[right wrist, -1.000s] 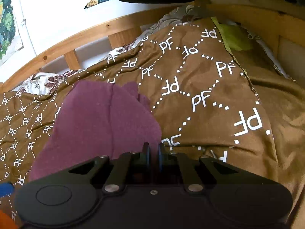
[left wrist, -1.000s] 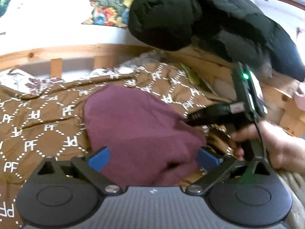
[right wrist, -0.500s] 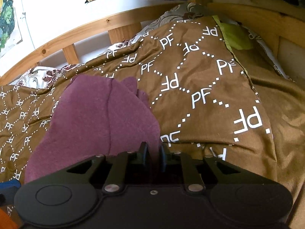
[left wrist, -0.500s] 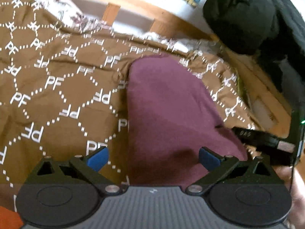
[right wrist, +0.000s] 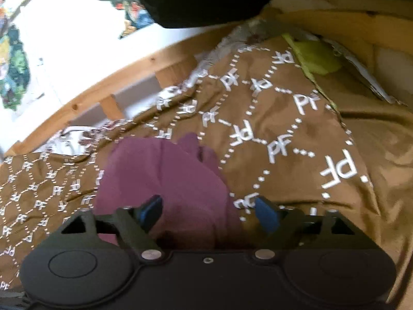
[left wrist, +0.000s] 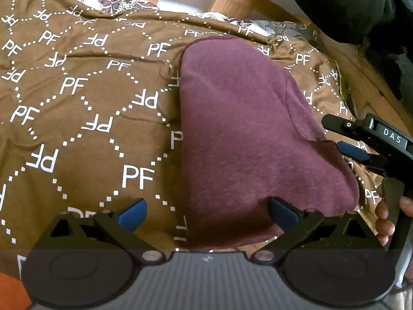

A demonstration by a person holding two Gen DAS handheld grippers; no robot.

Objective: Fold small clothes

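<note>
A maroon garment (left wrist: 240, 129) lies folded on the brown PF-patterned blanket (left wrist: 77, 118). My left gripper (left wrist: 207, 214) hovers open over its near left edge, with its right pad above the cloth and its left pad above the blanket. In the right wrist view, the garment (right wrist: 167, 178) lies under my right gripper (right wrist: 209, 213). Its jaws are opening and its blue pads stand apart from the cloth without pressing it. From the left wrist view, the right gripper (left wrist: 335, 135) sits at the garment's right edge, held by a hand (left wrist: 387, 214).
A wooden bed rail (right wrist: 124, 85) runs behind the blanket, with a floral sheet (left wrist: 116, 0) along it. A black jacket (left wrist: 356, 7) hangs over the far right corner. A yellow-green cloth (right wrist: 317, 56) lies near the rail. An orange patch (left wrist: 10, 292) shows bottom left.
My right gripper's jaws went from pinched on the garment's edge to spread apart, letting it go. The left gripper rolled and sank closer over the blanket.
</note>
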